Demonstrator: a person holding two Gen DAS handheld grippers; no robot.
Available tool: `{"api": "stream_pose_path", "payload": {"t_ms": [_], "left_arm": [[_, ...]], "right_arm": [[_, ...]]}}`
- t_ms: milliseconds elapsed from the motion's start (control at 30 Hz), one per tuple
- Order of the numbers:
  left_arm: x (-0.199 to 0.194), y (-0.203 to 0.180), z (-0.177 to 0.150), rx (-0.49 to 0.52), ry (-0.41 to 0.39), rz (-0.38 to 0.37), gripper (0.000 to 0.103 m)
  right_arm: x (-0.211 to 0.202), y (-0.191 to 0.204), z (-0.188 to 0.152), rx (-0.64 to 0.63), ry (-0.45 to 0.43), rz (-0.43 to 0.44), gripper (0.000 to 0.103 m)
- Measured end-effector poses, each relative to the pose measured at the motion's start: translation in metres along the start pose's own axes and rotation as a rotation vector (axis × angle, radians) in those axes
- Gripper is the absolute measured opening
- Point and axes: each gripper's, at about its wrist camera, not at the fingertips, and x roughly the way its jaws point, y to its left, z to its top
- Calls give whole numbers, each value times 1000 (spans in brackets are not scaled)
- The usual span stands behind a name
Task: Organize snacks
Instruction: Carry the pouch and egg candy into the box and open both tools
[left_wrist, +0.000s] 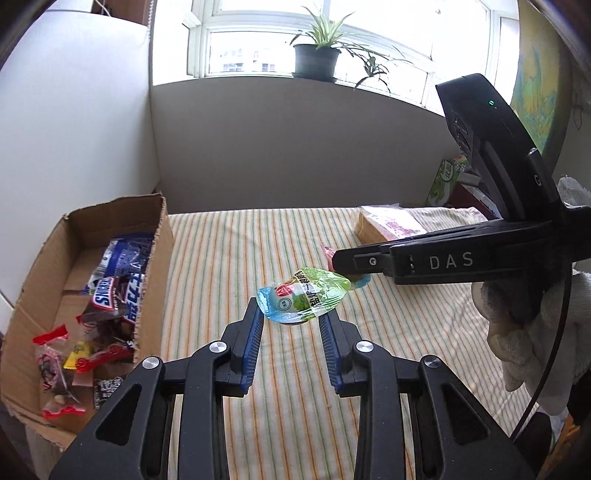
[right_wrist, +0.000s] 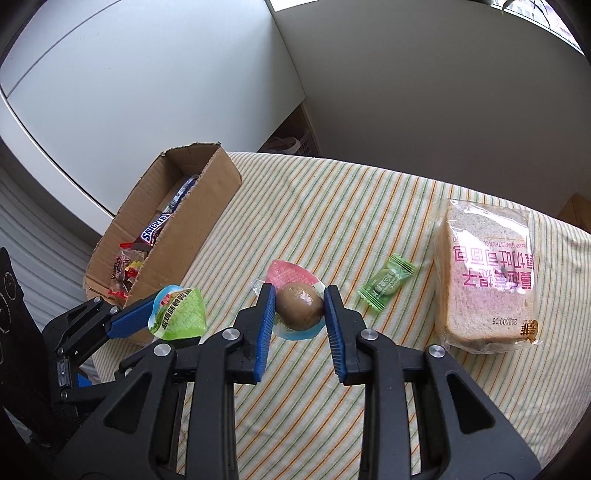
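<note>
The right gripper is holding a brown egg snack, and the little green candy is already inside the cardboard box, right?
Not quite. The right gripper does hold the brown egg snack, but the little green candy lies on the striped cloth beside the bread, not in the cardboard box. The right wrist view shows it.

Bright window (left_wrist: 332, 37) backlight; sharp frames, fisheye-curved edges.

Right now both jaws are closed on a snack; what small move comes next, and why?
Probably carry the left gripper, shut on the green-lidded snack cup, leftward over the cardboard box. The box already holds snacks and lies on that side, while the right gripper holds the packaged egg farther away.
</note>
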Motion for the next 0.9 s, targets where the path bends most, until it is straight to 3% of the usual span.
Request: {"api": "stream_pose_path", "payload": {"t_ms": [433, 700, 900], "left_arm": [[-41, 43, -7, -57, -98, 69, 29], [-59, 105, -14, -155, -125, 146, 29], [-58, 144, -23, -211, -97, 207, 29]], "right_arm": [[0, 70, 16, -94, -34, 21, 28], [21, 119, 25, -147, -27, 62, 28], [43, 153, 28, -192, -1, 101, 28]]}}
